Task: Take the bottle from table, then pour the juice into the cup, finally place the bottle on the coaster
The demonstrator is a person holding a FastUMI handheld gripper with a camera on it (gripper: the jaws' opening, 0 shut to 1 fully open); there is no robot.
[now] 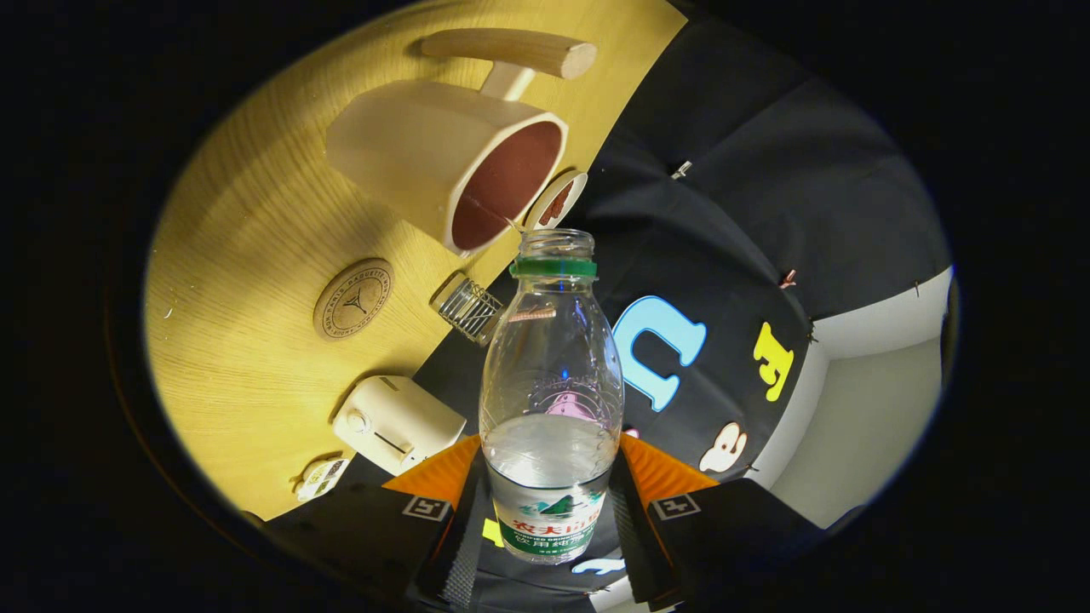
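Bottle [551, 375], clear plastic and uncapped, stands out straight ahead between the two fingers [464, 545], which pinch it from either side at the label band; the gripper [552, 545] is clamped on its lower body. Its label carries a green strip, a small mountain picture and red characters, too curved and small to read, and its lowest part is cut off from sight. A green ring sits below the open neck, and clear liquid fills roughly the lower third. Embossed marks on the bare plastic above the liquid cannot be made out.

Just beyond the mouth lies the cup [447, 162], cream outside and reddish-brown inside, with a pale wooden handle; its rim is close to the bottle's opening, with no stream visible between them. Beside the cup's rim a small round lid-like thing [558, 202] is half hidden. On the wooden worktop [247, 255] the round coaster [353, 299] bears a ring of lettering around an emblem, too fine to read. Nearby sit a ribbed clear glass [467, 308], a cream toaster-shaped object [397, 423] and a small packet [321, 478] with illegible print.
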